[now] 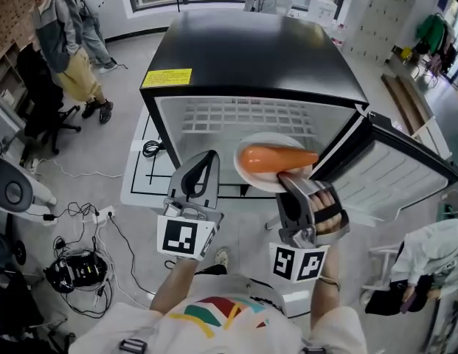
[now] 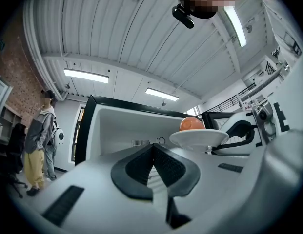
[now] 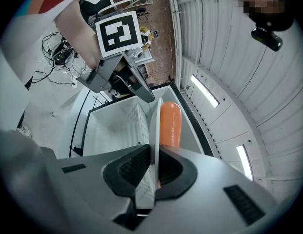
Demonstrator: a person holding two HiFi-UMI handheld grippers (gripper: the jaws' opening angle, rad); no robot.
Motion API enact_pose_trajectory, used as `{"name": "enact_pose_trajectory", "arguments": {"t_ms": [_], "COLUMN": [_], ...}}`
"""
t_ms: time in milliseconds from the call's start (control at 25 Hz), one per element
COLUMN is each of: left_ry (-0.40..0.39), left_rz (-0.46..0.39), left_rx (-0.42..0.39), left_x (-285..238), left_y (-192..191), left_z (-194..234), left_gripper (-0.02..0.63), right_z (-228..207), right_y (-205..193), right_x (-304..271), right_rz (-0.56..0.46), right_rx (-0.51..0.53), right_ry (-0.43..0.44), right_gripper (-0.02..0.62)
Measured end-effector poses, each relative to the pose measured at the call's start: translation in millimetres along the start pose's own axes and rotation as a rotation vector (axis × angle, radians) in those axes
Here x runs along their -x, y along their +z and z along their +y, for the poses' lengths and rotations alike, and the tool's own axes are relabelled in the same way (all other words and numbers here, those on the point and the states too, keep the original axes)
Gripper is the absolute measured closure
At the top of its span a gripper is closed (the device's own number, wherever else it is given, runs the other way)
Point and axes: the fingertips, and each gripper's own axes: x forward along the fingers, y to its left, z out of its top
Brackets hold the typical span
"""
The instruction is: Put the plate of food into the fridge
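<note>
The right gripper (image 1: pixel 286 178) clamps the near rim of the plate (image 1: pixel 267 139), its orange food (image 1: pixel 276 158) lying crosswise, at the open fridge (image 1: pixel 251 57) mouth, wire shelf (image 1: pixel 236 115) straight ahead; the left gripper (image 1: pixel 204 159) alongside has jaws together, empty.

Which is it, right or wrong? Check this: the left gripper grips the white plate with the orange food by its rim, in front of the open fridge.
Wrong. The right gripper grips the white plate with the orange food by its rim, in front of the open fridge; the right gripper view shows it. The left gripper is shut on nothing.
</note>
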Motion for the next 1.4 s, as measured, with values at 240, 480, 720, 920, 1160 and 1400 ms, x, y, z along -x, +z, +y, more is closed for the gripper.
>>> {"name": "enact_pose_trajectory", "arguments": {"t_ms": [240,480,720,920,1160,1400], "left_ry": [-0.054,-0.056,-0.033,-0.018,-0.001,-0.003], "left_rz": [-0.003,0.005,0.017,0.016,0.02,0.022], "left_rx": [0.015,0.03,0.015,0.001,0.013,0.015], "left_x": [-26,-36,-50,-52,-61,-63], "left_y": [-6,-17,-19,-18,-22,-23], "left_z": [19,17,15,19,28,30], "left_gripper": [0.6,0.6,0.6,0.6,0.6,0.6], "right_z": [-6,-2,-11,-11,-15,-14], "right_y": [1,-9,-19,-22,-23,-33], "right_x": [-32,-40,-55,-68,-99,-138], "right_rz": [0.045,0.053,0.027,0.018,0.009,0.038], "right_rx": [0.004,0.022,0.019,0.036,0.094,0.134], "right_ry": [-0.005,0.018,0.028,0.056,0.104,0.191], "right_gripper": [0.572,0.572,0.571,0.572,0.571,0.571]}}
